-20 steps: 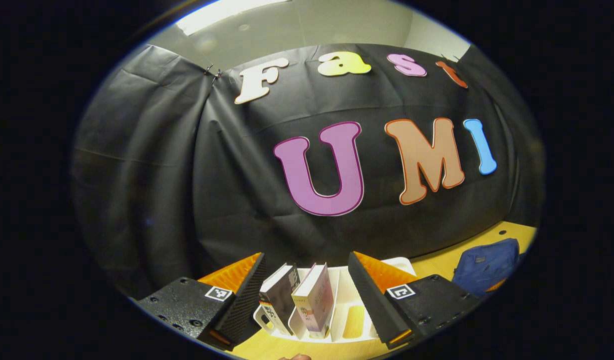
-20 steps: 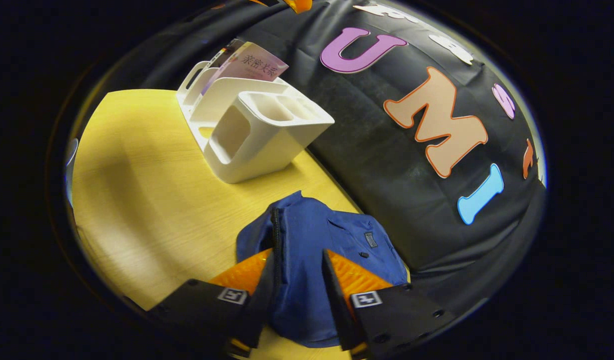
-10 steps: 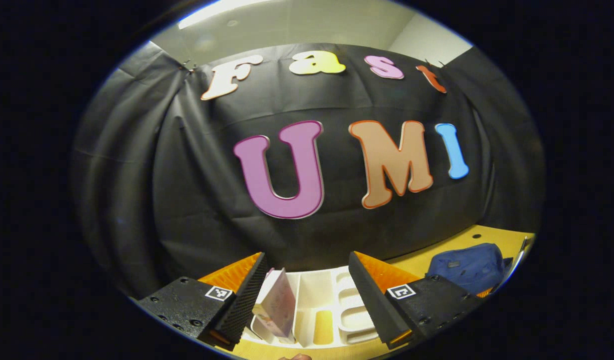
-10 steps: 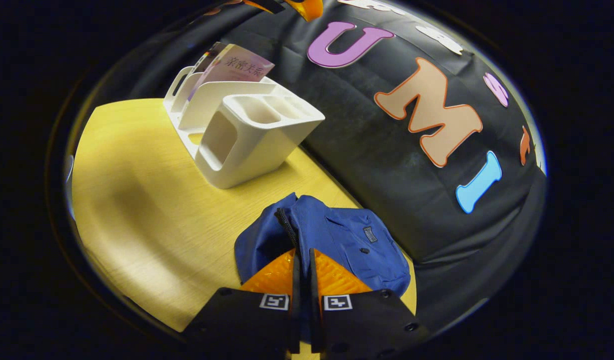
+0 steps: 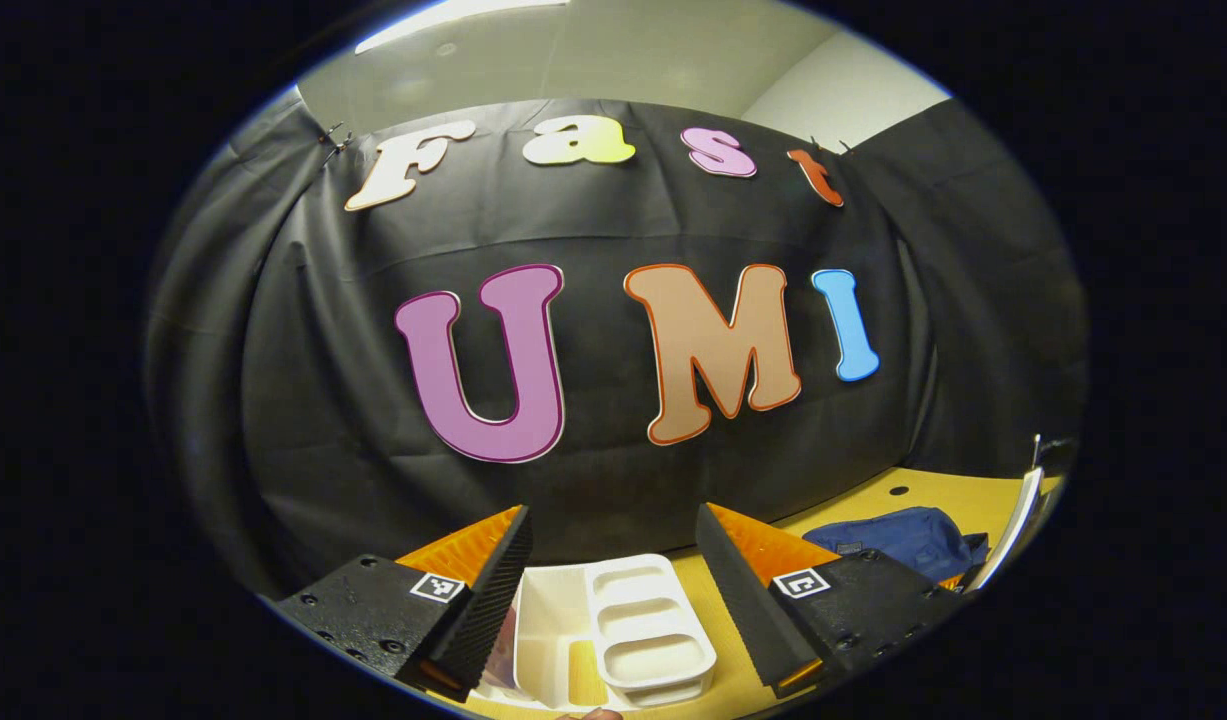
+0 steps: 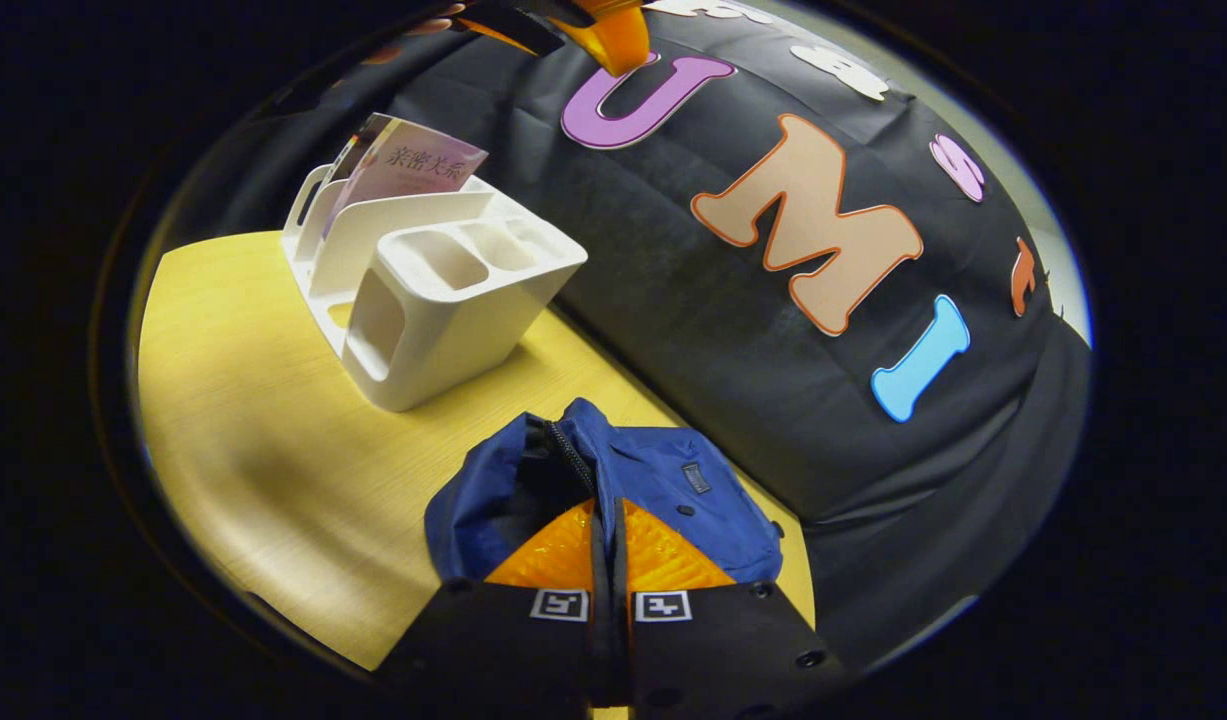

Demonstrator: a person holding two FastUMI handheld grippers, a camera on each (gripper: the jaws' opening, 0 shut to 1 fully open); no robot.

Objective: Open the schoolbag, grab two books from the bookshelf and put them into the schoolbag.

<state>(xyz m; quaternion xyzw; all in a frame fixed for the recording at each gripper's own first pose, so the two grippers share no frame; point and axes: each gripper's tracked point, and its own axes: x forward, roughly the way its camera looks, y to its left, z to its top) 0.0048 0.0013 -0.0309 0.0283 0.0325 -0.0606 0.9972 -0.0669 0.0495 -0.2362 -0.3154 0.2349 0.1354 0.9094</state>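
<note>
On the left of the yellow table we see the white bookshelf with two books upright in its far slots. Our left gripper hangs above it, fingers spread wide. Our right gripper is pinched together on the zipper edge of the blue schoolbag, which lies partly open beside the black cloth wall.
</note>
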